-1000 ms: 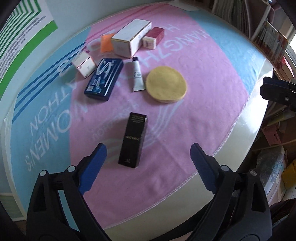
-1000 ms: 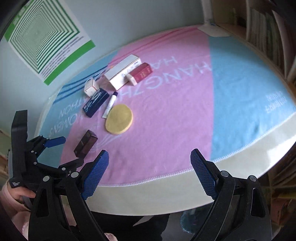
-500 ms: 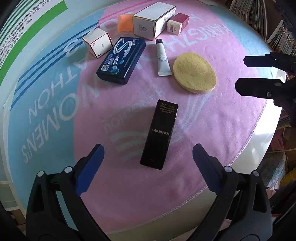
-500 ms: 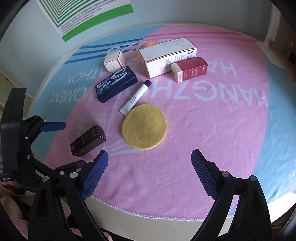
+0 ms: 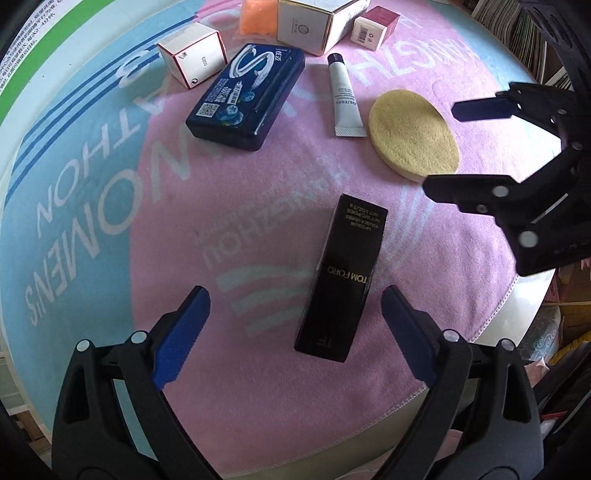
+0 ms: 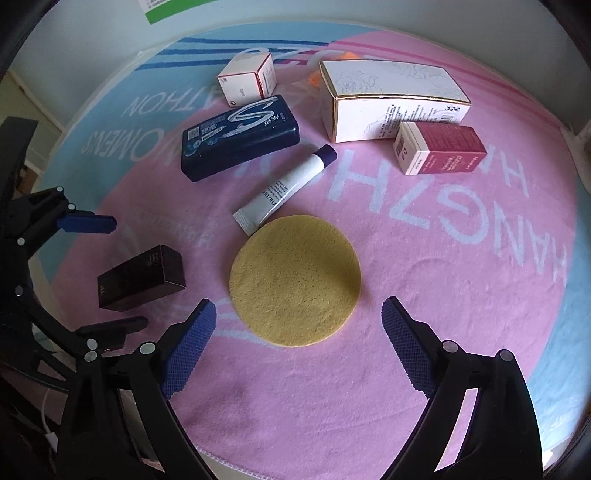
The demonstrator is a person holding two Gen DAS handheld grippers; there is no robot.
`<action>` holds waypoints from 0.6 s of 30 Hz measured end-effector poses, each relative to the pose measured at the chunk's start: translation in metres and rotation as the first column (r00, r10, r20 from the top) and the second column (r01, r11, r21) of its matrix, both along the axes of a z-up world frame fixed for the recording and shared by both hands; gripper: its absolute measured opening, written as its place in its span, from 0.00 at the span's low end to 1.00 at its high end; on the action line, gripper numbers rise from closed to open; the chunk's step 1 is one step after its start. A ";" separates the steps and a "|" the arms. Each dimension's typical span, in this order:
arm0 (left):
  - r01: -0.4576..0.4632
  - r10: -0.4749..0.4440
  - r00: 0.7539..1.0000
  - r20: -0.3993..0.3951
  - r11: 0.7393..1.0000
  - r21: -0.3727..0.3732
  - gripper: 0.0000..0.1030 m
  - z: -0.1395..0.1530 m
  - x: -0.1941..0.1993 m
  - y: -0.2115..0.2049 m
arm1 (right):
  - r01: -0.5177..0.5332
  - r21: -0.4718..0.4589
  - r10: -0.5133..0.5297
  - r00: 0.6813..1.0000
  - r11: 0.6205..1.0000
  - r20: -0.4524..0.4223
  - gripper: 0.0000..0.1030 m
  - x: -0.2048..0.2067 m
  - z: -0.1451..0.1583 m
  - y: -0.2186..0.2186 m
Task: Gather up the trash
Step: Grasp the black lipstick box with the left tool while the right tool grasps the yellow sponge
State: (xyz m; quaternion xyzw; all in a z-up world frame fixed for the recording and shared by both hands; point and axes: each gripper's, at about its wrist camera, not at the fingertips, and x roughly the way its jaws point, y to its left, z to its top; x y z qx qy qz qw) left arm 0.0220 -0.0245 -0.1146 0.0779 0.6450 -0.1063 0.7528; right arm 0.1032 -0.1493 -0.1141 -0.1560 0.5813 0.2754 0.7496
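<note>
A black Tom Ford box [image 5: 343,277] lies on the pink and blue towel [image 5: 110,206], just ahead of my open, empty left gripper [image 5: 295,332]; it also shows in the right wrist view [image 6: 142,282]. A round yellow sponge [image 6: 295,280] lies just ahead of my open, empty right gripper [image 6: 297,343]. Behind it lie a white tube [image 6: 284,190], a dark blue case [image 6: 240,136], a small white box [image 6: 249,77], a long white box [image 6: 391,99], a maroon box [image 6: 439,151] and an orange packet [image 5: 258,16].
The towel covers a round table with its white rim [image 5: 491,354] at the near right. Bookshelves [image 5: 517,40] stand beyond the table's right side. A green-striped poster [image 5: 22,37] hangs on the wall at the far left.
Both grippers have moved forward and lower over the table. The black box now sits close between the left fingers and the sponge close ahead of the right fingers. Both stay open.
</note>
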 end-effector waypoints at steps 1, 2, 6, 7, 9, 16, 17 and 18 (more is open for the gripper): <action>0.004 -0.004 1.000 -0.006 1.000 -0.006 0.82 -0.001 0.000 0.002 | -0.009 -0.010 0.009 1.000 1.000 0.005 0.88 0.002 -0.002 0.002; 0.009 -0.009 1.000 -0.005 1.000 -0.002 0.82 -0.002 0.001 0.002 | -0.018 -0.017 0.019 1.000 1.000 0.008 0.88 0.003 -0.004 0.004; 0.037 -0.037 0.999 0.012 0.999 0.015 0.75 -0.004 0.006 -0.005 | -0.051 -0.025 0.051 0.999 0.998 0.015 0.88 0.006 -0.008 0.010; 0.043 -0.043 0.999 0.020 0.999 0.012 0.72 -0.003 0.006 -0.005 | -0.057 -0.022 0.057 0.998 0.998 0.020 0.86 0.005 -0.008 0.011; 0.047 -0.047 0.998 0.035 0.999 0.008 0.48 0.002 0.009 -0.008 | -0.056 -0.041 0.058 0.998 0.998 0.038 0.76 0.004 -0.008 0.013; 0.030 -0.028 0.999 0.021 0.997 -0.076 0.23 0.011 0.014 -0.007 | -0.013 -0.004 0.013 0.999 1.000 0.034 0.74 0.007 0.003 0.014; 0.029 -0.027 0.999 0.024 0.996 -0.082 0.23 0.012 0.013 -0.008 | -0.004 0.003 0.004 0.999 1.000 0.034 0.74 0.005 0.006 0.010; 0.030 -0.027 0.999 0.034 0.997 -0.077 0.23 0.014 0.012 -0.009 | 0.006 0.006 -0.006 0.999 1.000 0.038 0.74 0.004 0.008 0.008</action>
